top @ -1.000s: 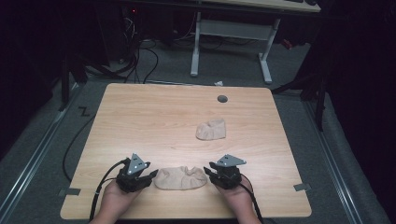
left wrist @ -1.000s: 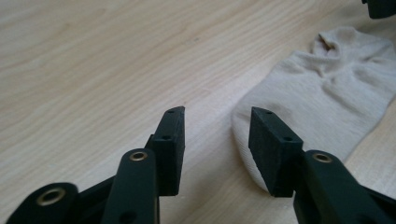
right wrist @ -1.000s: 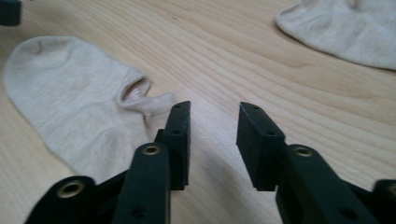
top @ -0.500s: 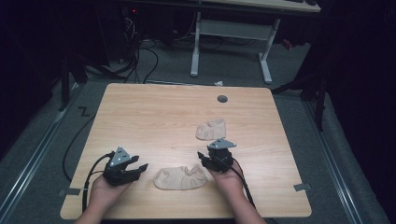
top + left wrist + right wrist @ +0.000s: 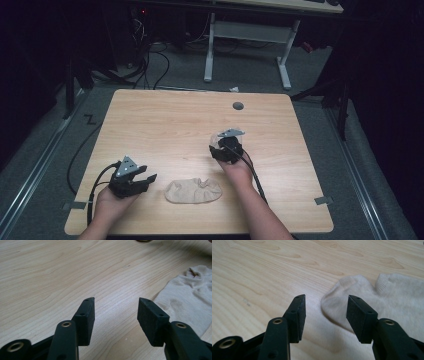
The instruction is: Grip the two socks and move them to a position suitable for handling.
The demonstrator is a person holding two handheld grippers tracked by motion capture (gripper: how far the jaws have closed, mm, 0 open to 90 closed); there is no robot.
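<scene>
Open tabletop with two socks as the only obstacles

The wooden table (image 5: 165, 120) lies bare across its far half and left side, leaving wide room there. A crumpled near sock (image 5: 193, 191) lies by the front edge between the two hands, just beside the left gripper (image 5: 142, 181) and apart from it. The far sock (image 5: 372, 297) lies directly ahead of the right gripper (image 5: 325, 306), its toe between the spread jaws' line. A small round grommet (image 5: 238, 106) sits flush near the far edge

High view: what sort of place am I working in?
Likely a lab or workshop: a bare wooden table on grey carpet, loose cables behind it, and a second desk's white legs in a dark room.
</scene>
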